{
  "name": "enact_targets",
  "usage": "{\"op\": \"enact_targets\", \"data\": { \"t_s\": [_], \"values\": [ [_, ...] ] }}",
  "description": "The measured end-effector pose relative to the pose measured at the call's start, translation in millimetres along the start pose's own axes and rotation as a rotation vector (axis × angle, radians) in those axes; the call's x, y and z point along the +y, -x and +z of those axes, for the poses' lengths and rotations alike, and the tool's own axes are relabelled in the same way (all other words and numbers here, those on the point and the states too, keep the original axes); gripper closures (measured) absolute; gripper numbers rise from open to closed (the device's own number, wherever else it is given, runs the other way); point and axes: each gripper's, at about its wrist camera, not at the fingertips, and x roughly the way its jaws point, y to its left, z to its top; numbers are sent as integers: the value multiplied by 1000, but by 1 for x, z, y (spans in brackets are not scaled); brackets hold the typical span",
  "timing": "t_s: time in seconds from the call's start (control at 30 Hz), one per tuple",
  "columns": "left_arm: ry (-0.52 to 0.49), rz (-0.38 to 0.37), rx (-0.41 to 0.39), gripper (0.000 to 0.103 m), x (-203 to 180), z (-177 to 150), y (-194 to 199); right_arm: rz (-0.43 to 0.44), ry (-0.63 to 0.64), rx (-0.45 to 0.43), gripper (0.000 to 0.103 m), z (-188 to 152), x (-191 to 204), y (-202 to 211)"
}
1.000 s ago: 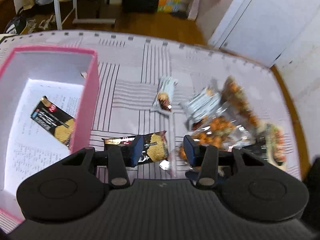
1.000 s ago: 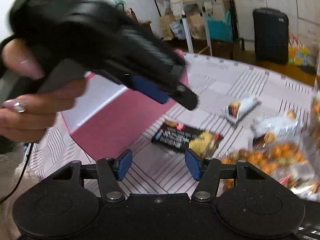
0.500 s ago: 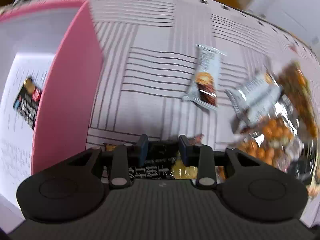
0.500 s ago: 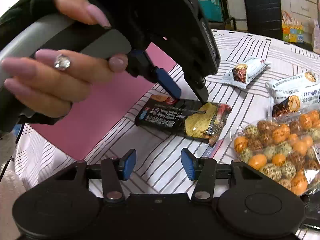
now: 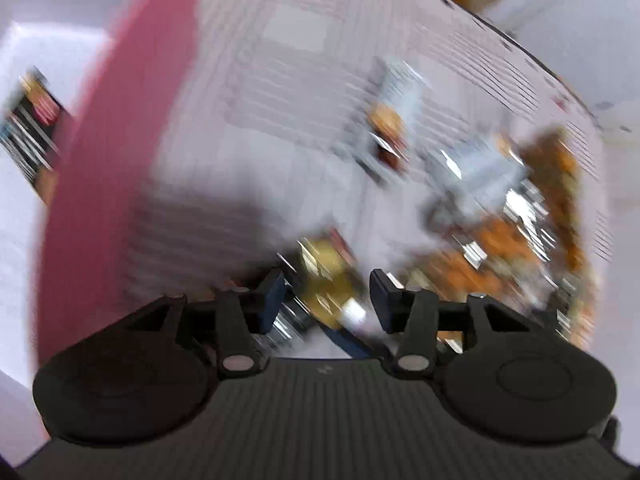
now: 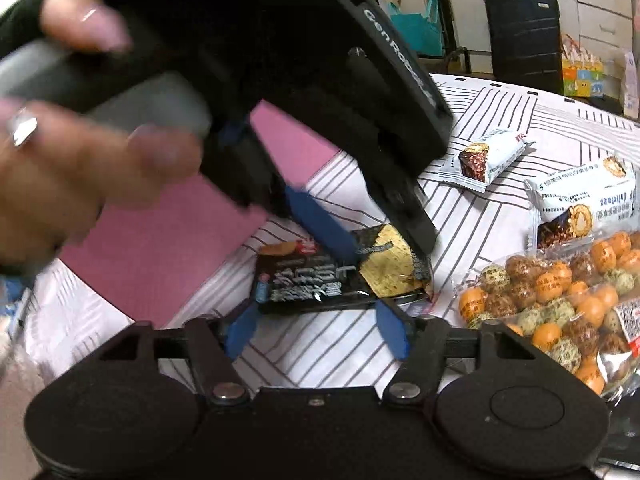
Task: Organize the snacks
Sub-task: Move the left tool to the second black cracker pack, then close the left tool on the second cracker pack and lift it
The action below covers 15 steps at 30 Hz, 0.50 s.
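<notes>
A black cracker packet (image 6: 320, 284) with a yellow cracker picture lies on the striped tablecloth beside the pink box (image 6: 160, 240). My left gripper (image 6: 386, 248), held by a hand, points steeply down with its tips on either side of the packet's yellow end. Its jaws are opening, and no firm grip shows. The left wrist view is blurred; there the left gripper (image 5: 328, 296) has the packet (image 5: 328, 284) between its pads. My right gripper (image 6: 316, 330) sits low just in front of the packet's near edge, jaws opening, nothing pressed.
A second black packet (image 5: 32, 132) lies inside the pink box (image 5: 120, 160). To the right are two white bar packets (image 6: 486, 158) (image 6: 584, 196) and a clear bag of orange and brown balls (image 6: 560, 300). A black suitcase (image 6: 520, 28) stands beyond the table.
My left gripper came down over the black packet, its jaws narrowing and then widening around the yellow end. My right gripper sank closer to the packet and its jaws spread.
</notes>
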Motion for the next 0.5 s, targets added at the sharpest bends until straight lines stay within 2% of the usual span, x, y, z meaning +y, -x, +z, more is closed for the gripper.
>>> {"op": "enact_targets", "data": {
  "t_s": [0.07, 0.13, 0.2, 0.37, 0.43, 0.5],
  "values": [
    [11, -37, 19, 57, -1, -8, -3, 1, -7, -5, 23, -1, 2, 2],
    [-15, -18, -19, 58, -4, -16, -1, -19, 14, 3, 23, -3, 6, 2],
    [-80, 39, -73, 59, -10, -19, 4, -30, 31, 6, 23, -6, 9, 3],
    [-248, 245, -201, 59, -21, -11, 13, -21, 16, 4, 23, -13, 12, 5],
    [-273, 298, -196, 59, -19, -6, 7, -19, 2, 2, 22, -16, 12, 3],
    [-248, 304, -162, 60, -14, -1, -2, -16, -2, -10, 22, -19, 12, 2]
  ]
}}
